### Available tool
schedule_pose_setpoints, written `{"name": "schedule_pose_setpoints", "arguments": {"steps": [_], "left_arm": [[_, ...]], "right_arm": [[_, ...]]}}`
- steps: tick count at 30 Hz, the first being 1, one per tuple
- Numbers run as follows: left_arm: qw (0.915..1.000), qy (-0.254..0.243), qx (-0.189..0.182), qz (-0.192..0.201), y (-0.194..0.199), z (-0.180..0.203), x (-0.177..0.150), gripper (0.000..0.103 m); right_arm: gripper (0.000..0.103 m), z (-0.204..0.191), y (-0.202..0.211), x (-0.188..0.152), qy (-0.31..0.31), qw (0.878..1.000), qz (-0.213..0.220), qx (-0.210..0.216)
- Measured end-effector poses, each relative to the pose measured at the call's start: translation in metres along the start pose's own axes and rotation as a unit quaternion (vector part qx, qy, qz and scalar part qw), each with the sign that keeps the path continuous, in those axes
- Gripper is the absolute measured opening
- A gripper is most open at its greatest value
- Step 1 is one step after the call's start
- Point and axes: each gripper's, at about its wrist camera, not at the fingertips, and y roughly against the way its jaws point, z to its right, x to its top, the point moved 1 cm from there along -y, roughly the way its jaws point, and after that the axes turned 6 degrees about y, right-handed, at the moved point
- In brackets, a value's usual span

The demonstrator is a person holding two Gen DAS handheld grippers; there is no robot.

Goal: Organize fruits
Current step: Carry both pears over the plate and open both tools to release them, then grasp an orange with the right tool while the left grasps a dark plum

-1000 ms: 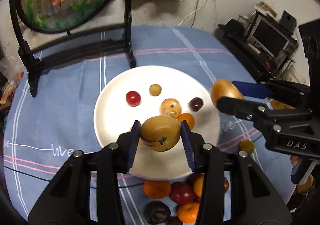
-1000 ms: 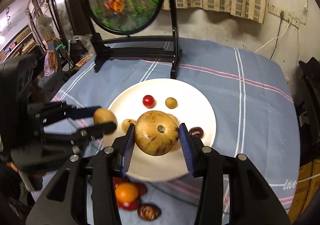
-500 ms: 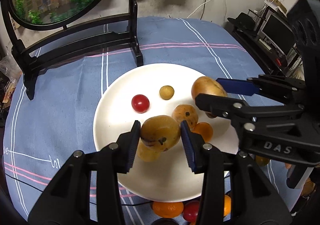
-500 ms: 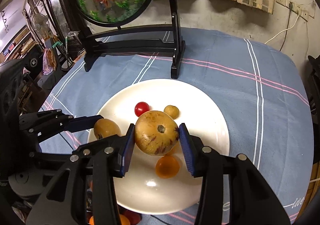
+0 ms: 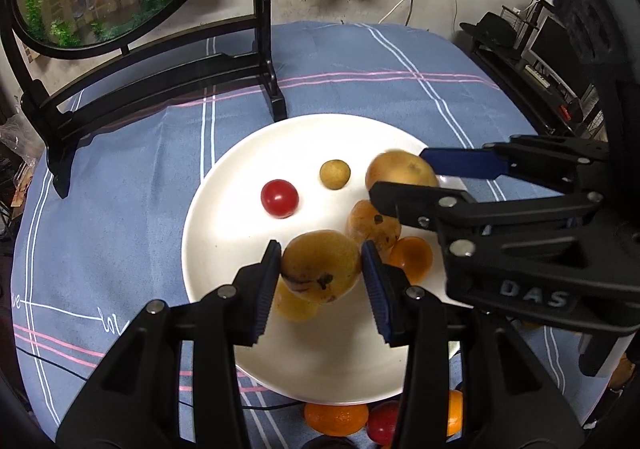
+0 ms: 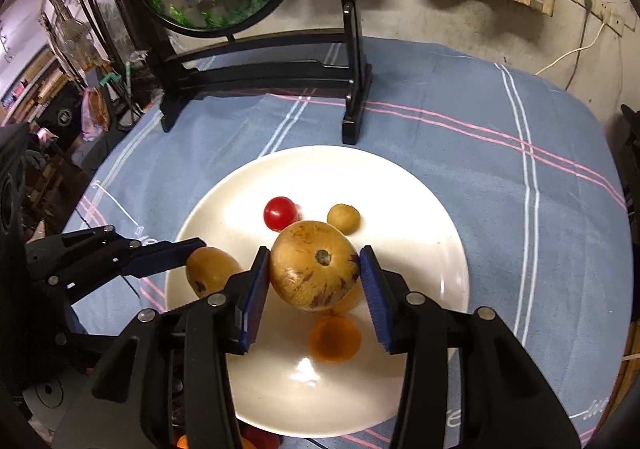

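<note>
Let the right gripper [image 6: 314, 289], its jaws just opening, drop its round yellow-brown fruit [image 6: 314, 264] clear onto bare white plate [image 6: 436, 245] (left gripper [image 5: 320, 281] pinches a yellow fruit [image 5: 320, 266]).

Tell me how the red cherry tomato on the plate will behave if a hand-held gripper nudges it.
The red cherry tomato looks round and glossy, so it would probably roll easily across the smooth white plate. It sits apart from the small yellow-green fruit, so nothing nearby would likely stop it. Its skin may be slippery.
</note>
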Motion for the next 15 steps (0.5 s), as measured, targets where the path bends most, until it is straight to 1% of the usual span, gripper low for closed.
{"name": "schedule_pose_setpoints", "arguments": {"steps": [1, 4, 5, 6, 8, 11, 15], "left_arm": [[1.0, 0.002, 0.0, -0.001, 0.0, -0.001, 0.0, 0.042], [1.0, 0.007, 0.001, -0.003, 0.001, -0.003, -0.001, 0.043], [1.0, 0.007, 0.003, 0.0, 0.003, -0.002, -0.001, 0.047], [0.9999, 0.007, 0.004, 0.006, 0.008, -0.002, 0.0, 0.055], [0.9998, 0.006, 0.003, 0.017, 0.016, 0.0, 0.002, 0.062], [0.9996, -0.001, 0.007, 0.029, 0.029, 0.005, 0.005, 0.062], [0.999, -0.004, 0.009, 0.044, 0.049, 0.009, 0.004, 0.062]], "right_arm": [[0.058, 0.001, 0.002, 0.0, -0.004, 1.0, 0.004, 0.003], [0.061, 0.001, 0.014, 0.003, -0.01, 1.0, 0.025, 0.005], [0.061, 0.001, 0.018, 0.004, -0.01, 1.0, 0.028, 0.003], [0.061, 0.001, 0.022, 0.005, -0.008, 0.999, 0.031, 0.001], [0.061, 0.0, 0.035, 0.007, -0.009, 0.999, 0.041, 0.003], [0.061, 0.001, 0.053, 0.008, -0.016, 0.998, 0.055, 0.008], [0.061, -0.003, 0.091, 0.002, -0.006, 0.996, 0.083, -0.007]]}}
